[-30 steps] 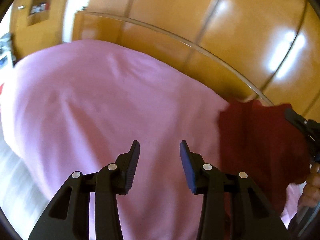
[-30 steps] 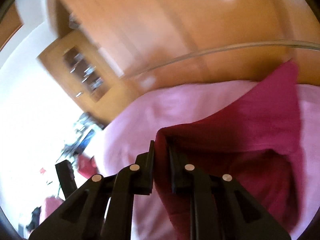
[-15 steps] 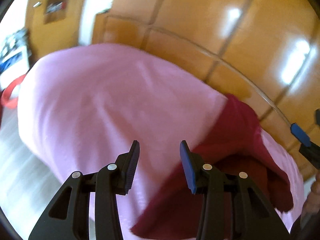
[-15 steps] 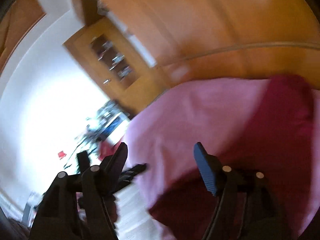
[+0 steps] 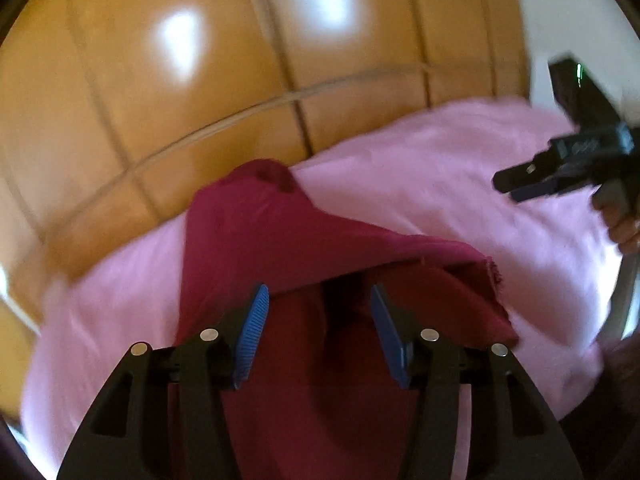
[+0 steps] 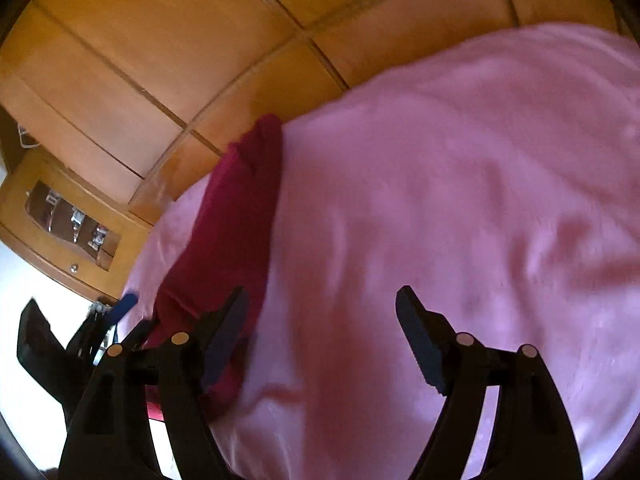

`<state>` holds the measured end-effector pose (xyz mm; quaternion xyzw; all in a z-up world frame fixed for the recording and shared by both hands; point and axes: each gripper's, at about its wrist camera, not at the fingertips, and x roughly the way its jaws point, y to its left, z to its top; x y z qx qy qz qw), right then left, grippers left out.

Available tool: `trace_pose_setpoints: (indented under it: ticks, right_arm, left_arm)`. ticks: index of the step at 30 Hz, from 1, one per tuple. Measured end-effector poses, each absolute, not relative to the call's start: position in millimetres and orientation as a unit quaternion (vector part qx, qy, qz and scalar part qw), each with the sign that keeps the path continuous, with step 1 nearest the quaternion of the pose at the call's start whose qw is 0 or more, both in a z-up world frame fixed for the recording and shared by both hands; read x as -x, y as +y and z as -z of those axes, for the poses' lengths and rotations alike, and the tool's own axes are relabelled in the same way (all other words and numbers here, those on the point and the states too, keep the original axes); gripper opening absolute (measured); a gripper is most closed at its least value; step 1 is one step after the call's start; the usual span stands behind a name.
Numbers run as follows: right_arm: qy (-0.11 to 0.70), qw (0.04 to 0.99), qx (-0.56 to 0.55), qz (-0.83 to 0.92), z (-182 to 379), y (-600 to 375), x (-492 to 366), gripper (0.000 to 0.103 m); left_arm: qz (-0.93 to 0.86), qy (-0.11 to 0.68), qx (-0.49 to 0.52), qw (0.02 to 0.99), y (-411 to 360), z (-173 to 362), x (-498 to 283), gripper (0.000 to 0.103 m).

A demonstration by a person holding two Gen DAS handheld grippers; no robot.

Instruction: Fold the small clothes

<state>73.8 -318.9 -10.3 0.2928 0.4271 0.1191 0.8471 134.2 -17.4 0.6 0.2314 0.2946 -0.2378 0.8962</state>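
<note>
A dark red garment [image 5: 280, 240] lies on the pink bed cover [image 5: 440, 168], with one layer folded over and its loose edge raised. My left gripper [image 5: 318, 292] hovers right over it. Its blue-padded jaws are opening, with red cloth beneath and between them, but the pads do not press on it. In the right wrist view the garment [image 6: 236, 208] sits to the left. My right gripper [image 6: 322, 294] is over bare pink cover [image 6: 460, 180], its jaws opening wide with nothing between them. From the left wrist view, the right gripper [image 5: 506, 188] is seen at the right, held by a hand [image 5: 624, 224].
Glossy wooden wardrobe panels [image 5: 180, 80] stand just behind the bed. A wooden cabinet with a glass door [image 6: 68, 216] is at the far left. The bed's near edge drops off to a bright floor [image 6: 24, 380] at lower left.
My right gripper let go of the red garment and swung away to the right over the pink cover. My left gripper rolled and moved over the garment, which now lies on the bed.
</note>
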Motion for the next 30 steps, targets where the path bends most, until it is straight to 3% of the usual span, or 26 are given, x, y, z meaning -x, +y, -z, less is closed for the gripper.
trace_pose_setpoints:
  ticks: [3,7,10,14,19,23,25,27,30]
  right_arm:
    - [0.435,0.838,-0.306,-0.120,9.9,-314.3,-73.0,0.079]
    - [0.447,0.832,-0.304,-0.122,25.5,-307.4,-78.4,0.079]
    - [0.448,0.833,-0.298,-0.125,30.1,-302.1,-84.8,0.079]
    - [0.449,0.837,-0.287,-0.126,31.9,-303.4,-89.1,0.079]
    - [0.467,0.831,-0.267,-0.142,43.2,-276.2,-117.0,0.078]
    - [0.479,0.815,-0.271,-0.182,49.9,-237.0,-145.2,0.078]
    - [0.481,0.805,-0.282,-0.204,51.6,-211.8,-163.7,0.085]
    - [0.486,0.791,-0.302,-0.216,54.1,-189.5,-181.1,0.089]
    - [0.507,0.778,-0.294,-0.226,59.8,-154.2,-197.7,0.088]
  left_arm:
    - [0.250,0.293,-0.314,0.868,-45.7,18.5,-153.7,0.052]
    - [0.267,0.306,-0.347,0.845,-58.2,34.3,-183.4,0.052]
    - [0.280,0.324,-0.307,0.850,-56.3,29.4,-202.2,0.011]
    - [0.273,0.308,-0.116,0.904,2.5,-25.7,-221.5,0.007]
    - [0.153,0.272,0.123,0.942,156.7,-75.4,-235.0,0.007]
    - [0.043,0.275,0.233,0.932,262.4,-68.0,-234.2,0.007]
    - [0.007,0.282,0.282,0.917,303.7,-52.7,-228.6,0.007]
    - [-0.015,0.290,0.320,0.902,330.4,-37.7,-224.7,0.007]
    - [-0.050,0.311,0.352,0.881,355.1,-10.1,-223.3,0.007]
